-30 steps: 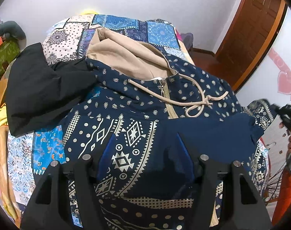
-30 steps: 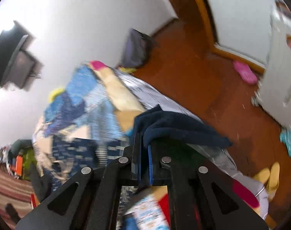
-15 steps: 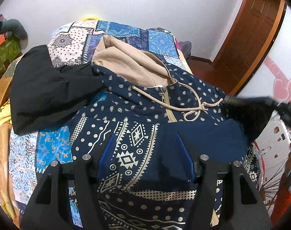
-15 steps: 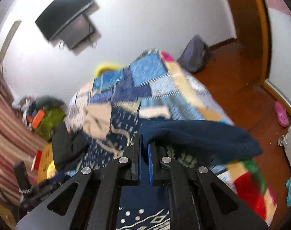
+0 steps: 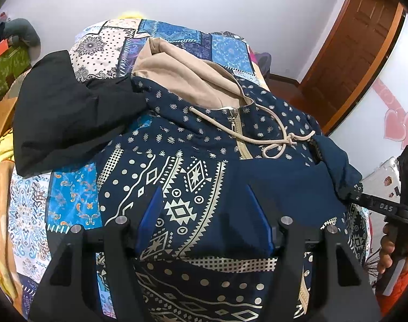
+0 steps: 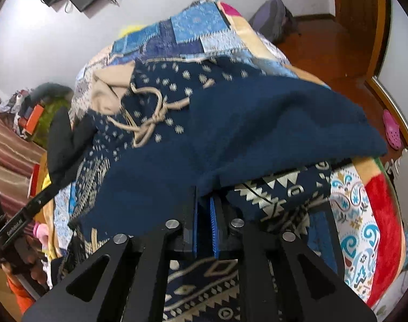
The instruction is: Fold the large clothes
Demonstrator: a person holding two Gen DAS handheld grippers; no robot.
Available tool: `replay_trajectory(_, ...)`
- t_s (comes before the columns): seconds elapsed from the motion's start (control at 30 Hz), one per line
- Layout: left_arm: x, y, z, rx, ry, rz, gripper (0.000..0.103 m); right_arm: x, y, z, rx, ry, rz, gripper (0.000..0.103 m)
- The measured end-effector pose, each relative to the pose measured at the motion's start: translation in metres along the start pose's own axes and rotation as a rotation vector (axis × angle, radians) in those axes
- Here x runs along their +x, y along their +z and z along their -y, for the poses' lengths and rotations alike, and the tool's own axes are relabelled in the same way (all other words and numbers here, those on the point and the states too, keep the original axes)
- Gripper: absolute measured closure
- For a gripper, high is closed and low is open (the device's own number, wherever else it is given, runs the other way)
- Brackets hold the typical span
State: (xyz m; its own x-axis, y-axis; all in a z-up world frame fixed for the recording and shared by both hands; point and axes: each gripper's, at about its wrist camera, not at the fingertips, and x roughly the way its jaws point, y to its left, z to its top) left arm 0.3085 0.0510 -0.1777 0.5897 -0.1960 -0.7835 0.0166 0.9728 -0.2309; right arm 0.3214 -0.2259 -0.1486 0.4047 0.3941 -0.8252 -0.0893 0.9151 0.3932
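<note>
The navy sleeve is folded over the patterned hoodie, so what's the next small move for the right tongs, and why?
Probably finish letting go and draw back. The right tongs, which have just been opening, show only a narrow gap with the plain navy fleece sleeve at their tips, and it already lies across the navy patterned hoodie chest.

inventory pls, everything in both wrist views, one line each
hoodie: 1, navy with cream pattern, tan hood, flat on the bed
sleeve: 1, plain navy, folded across the hoodie front
drawstring: 1, tan, knotted on the chest
black garment: 1, on the bed beside the hoodie
quilt: 1, blue patchwork, covers the bed
door: 1, brown wood, far corner
pink shoe: 1, on the floor
left hand-held gripper: open over the hoodie
right hand-held gripper: jaws just been opening, sleeve edge between
</note>
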Motion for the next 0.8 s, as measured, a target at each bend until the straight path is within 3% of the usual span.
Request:
replay_trajectory(0.2,0.002,0.000,0.007,0.017,-0.003,-0.001,0.041,-0.023,0.002,0.003,0.021,0.060,0.039,0.076)
replay_trajectory(0.37,0.003,0.000,0.011,0.025,-0.004,-0.002,0.041,-0.058,0.008,0.019,0.089,0.053,0.161,0.062)
replay_trajectory(0.57,0.004,0.000,0.016,0.036,-0.006,-0.002,0.041,-0.076,0.021,0.052,0.224,-0.015,0.270,0.061)
replay_trajectory(0.8,0.008,0.000,0.018,0.040,-0.009,-0.012,0.041,-0.058,0.023,0.105,0.418,-0.051,0.260,0.061)
